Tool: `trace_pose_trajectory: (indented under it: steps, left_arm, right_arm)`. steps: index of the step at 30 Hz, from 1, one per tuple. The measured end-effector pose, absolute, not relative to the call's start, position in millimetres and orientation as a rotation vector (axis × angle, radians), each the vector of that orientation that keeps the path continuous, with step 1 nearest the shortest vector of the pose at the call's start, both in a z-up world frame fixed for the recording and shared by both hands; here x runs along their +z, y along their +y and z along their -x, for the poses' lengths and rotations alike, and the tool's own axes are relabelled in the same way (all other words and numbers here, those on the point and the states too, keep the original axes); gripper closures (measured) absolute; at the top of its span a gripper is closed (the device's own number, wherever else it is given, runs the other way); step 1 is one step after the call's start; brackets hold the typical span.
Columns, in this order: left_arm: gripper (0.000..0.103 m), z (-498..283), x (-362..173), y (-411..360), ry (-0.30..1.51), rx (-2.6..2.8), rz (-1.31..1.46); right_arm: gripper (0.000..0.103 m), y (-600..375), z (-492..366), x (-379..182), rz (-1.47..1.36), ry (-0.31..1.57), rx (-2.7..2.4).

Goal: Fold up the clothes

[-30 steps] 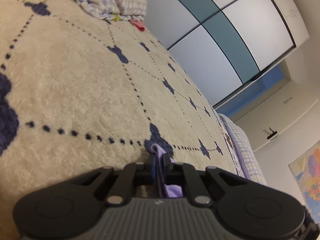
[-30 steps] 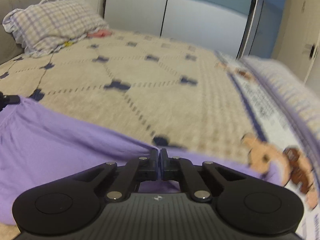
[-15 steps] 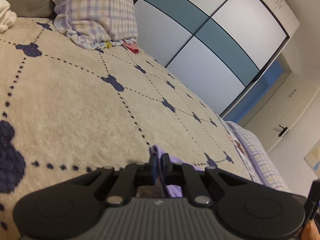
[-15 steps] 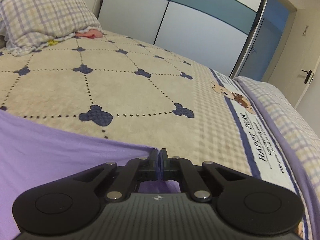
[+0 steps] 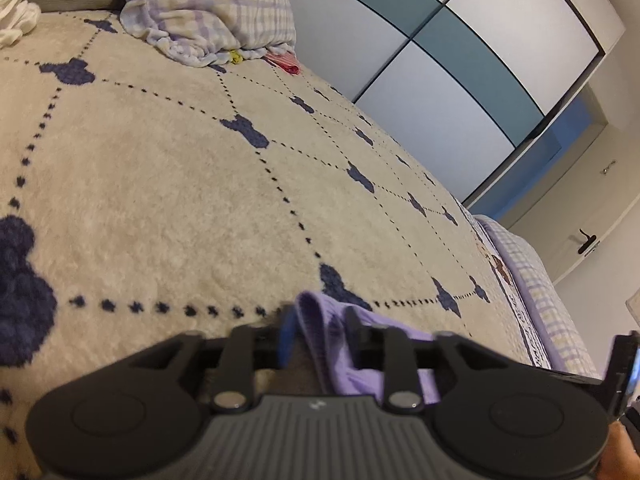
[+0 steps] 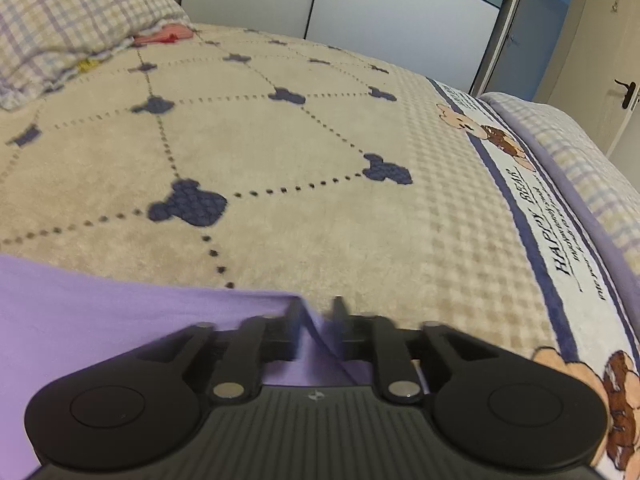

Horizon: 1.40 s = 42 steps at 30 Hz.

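A lilac garment (image 6: 100,320) lies on the beige blanket (image 6: 320,220) and fills the lower left of the right wrist view. Its edge runs between the fingers of my right gripper (image 6: 316,312), whose jaws stand apart and open. In the left wrist view a folded hem of the same garment (image 5: 384,328) sticks up between the fingers of my left gripper (image 5: 319,322), which is also open with a clear gap. Both grippers sit low over the bed. Most of the garment is hidden under the gripper bodies.
A checked pillow (image 5: 208,4) lies at the head of the bed, with a small red item (image 5: 286,62) beside it and white cloth (image 5: 16,20) at the far left. Wardrobe doors (image 5: 440,80) stand beyond. The bed's edge (image 6: 580,184) runs along the right.
Both grippers were shut on the lilac garment; now their jaws have parted and the cloth sits loose between them. Both cameras have dropped closer to the bed.
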<state>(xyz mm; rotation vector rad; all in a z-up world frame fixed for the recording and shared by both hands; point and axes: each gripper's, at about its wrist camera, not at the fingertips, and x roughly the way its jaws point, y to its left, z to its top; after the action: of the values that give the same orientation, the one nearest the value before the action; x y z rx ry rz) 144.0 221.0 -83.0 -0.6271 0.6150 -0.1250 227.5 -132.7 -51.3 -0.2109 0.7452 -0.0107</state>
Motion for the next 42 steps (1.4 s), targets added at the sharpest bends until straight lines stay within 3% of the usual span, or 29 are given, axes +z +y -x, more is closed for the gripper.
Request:
trace_pose_trajectory:
  steps: [1, 6, 19, 31, 42]
  left_arm:
    - [0.038, -142, -80, 219, 0.617, -0.126, 0.619]
    - [0.034, -137, -71, 212, 0.660, -0.135, 0.618]
    - [0.034, -107, -58, 206, 0.758, -0.135, 0.661]
    - [0.037, -65, -67, 210, 0.867, -0.174, 0.724]
    - [0.045, -10, -80, 233, 0.929, -0.174, 1.031]
  right_arm:
    - [0.067, -133, -220, -45, 0.205, 0.731, 0.003]
    - [0.067, -134, -176, -21, 0.228, 0.704, 0.042]
    - [0.066, -167, -69, -2, 0.180, 0.684, 0.023]
    - [0.066, -169, -15, -22, 0.115, 0.692, 0.077]
    - [0.066, -133, 2, -33, 0.127, 0.724, 0.202]
